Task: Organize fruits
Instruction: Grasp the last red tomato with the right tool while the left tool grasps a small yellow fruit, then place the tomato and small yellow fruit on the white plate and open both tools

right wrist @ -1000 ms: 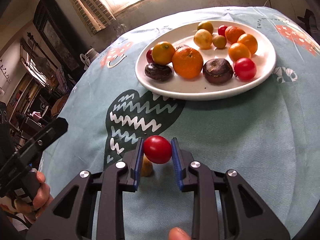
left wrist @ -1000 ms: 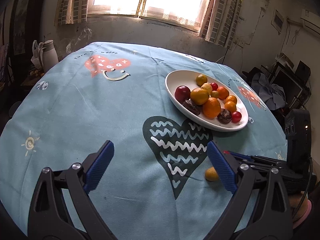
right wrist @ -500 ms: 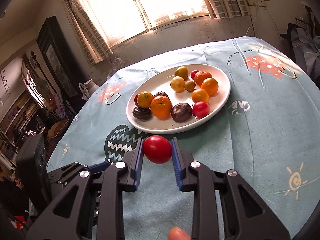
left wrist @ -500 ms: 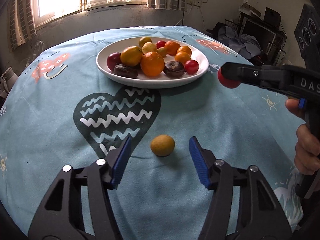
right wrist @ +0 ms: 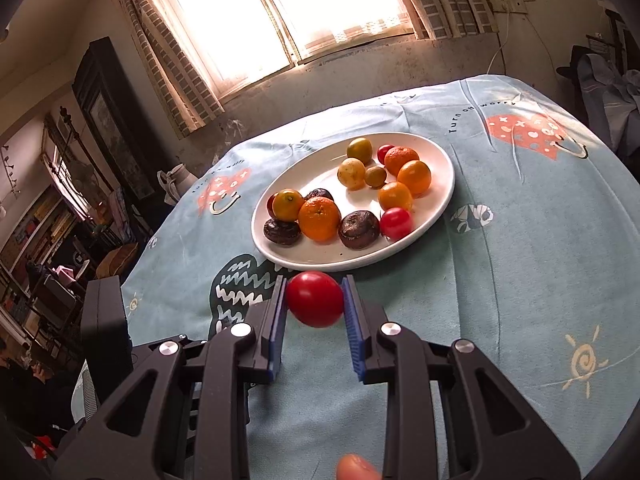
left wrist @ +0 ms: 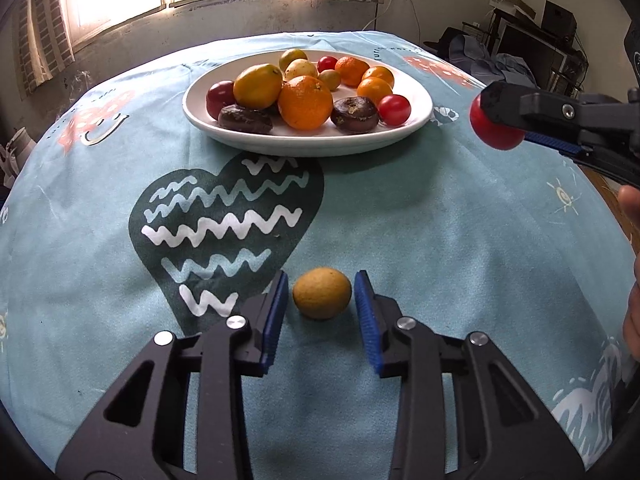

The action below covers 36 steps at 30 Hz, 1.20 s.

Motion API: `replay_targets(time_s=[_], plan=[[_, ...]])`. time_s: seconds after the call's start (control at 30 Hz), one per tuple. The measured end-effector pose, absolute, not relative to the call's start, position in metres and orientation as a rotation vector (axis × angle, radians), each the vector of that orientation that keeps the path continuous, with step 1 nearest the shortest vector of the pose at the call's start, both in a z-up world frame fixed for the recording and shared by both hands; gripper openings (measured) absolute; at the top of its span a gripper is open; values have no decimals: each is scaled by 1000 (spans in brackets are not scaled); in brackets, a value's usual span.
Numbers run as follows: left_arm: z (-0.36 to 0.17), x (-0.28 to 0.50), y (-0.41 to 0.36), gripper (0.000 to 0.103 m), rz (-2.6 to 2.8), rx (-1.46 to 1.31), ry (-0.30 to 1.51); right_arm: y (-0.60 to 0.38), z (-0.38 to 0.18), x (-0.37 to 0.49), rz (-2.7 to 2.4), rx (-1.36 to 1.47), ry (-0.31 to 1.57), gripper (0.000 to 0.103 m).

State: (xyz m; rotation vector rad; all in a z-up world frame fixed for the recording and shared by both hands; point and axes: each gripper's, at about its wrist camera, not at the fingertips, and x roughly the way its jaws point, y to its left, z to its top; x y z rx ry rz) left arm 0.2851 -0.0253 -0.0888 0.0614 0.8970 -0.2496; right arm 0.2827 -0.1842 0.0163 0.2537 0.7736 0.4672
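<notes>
Yellow fruit (left wrist: 322,298) sits between the closing left claw (left wrist: 322,312), pads not yet touching; the right claw (right wrist: 315,312) pinches a red tomato (right wrist: 315,298), plate (right wrist: 436,216) ahead.

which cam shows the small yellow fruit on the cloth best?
Left wrist. The yellow fruit sits in plain sight on the tablecloth, between the closing left gripper pads, small gaps either side. In the right wrist view it does not show; that view has the right gripper holding a red tomato.
</notes>
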Motion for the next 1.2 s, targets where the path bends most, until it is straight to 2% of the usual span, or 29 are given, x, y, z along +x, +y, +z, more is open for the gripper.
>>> replay_targets(time_s=[0.1, 0.33, 0.6, 0.8, 0.9, 1.07, 1.2], plan=[[-89, 283, -29, 29, -237, 85, 888, -184, 15, 284, 463, 244, 780, 28], [-81, 272, -24, 29, -244, 38, 887, -178, -1, 290, 422, 196, 813, 28], [-41, 254, -8, 28, -323, 35, 843, -169, 3, 263, 555, 223, 823, 28], [19, 320, -7, 28, -308, 43, 755, -177, 47, 307, 477, 205, 704, 28], [31, 371, -8, 28, -295, 5, 758, -182, 53, 346, 453, 209, 698, 28], [21, 445, -16, 28, -229, 3, 792, -178, 39, 397, 417, 163, 724, 28], [0, 476, -15, 28, -173, -1, 832, -169, 17, 417, 418, 150, 769, 28]])
